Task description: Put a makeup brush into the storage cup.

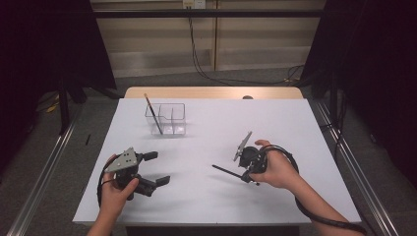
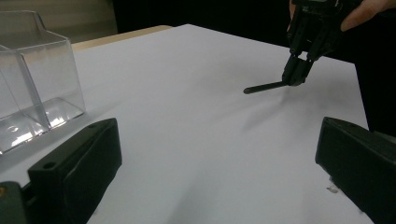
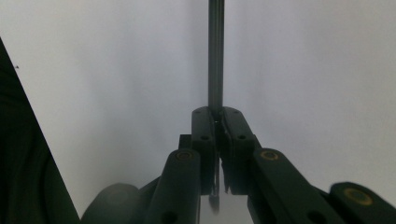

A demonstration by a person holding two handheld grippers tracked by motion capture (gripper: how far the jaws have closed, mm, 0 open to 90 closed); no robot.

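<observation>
Right gripper (image 1: 244, 178) fingers clenched on dark stick (image 1: 226, 171), seemingly a brush, nearly level, pointing left, left gripper (image 1: 156, 168) released

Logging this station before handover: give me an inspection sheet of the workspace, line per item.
Surface: white tabletop, a wooden edge along its far side.
Job's things: thin black stick clamped in the right gripper, its free end off the table; clear divided container at the far left, a pencil-like stick leaning in it.
Clutter: nothing seen.
Grippers: right shut on the stick; left gripper open, nothing between its jaws.
Cables: one loops from each gripper; black cables run down the back wall.
Surroundings: dark curtains both sides, metal rails on the floor.
</observation>
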